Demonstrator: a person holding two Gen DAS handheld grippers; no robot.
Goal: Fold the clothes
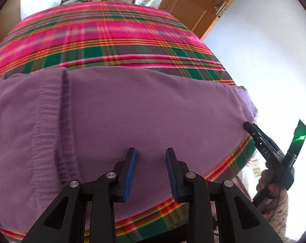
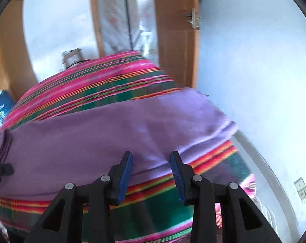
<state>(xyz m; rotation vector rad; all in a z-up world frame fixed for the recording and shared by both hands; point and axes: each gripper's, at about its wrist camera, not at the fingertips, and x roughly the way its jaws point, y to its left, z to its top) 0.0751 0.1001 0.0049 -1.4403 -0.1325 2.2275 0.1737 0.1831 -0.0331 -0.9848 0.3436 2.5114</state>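
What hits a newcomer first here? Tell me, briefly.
The bright pink, green and orange plaid blanket covering the surface draws the eye first. Spread flat over its near part lies a purple garment with a gathered band toward the left. Both hand-held grippers hang open above it: the left hand-held gripper over its middle, the right hand-held gripper over its near edge.

Bed (image 1: pixel 104 28) covered by pink, green and orange plaid blanket (image 1: pixel 132 46). Purple garment (image 1: pixel 132 109) lies spread flat directly on blanket, across near half; ribbed band at its left, right end reaching bed's right edge.
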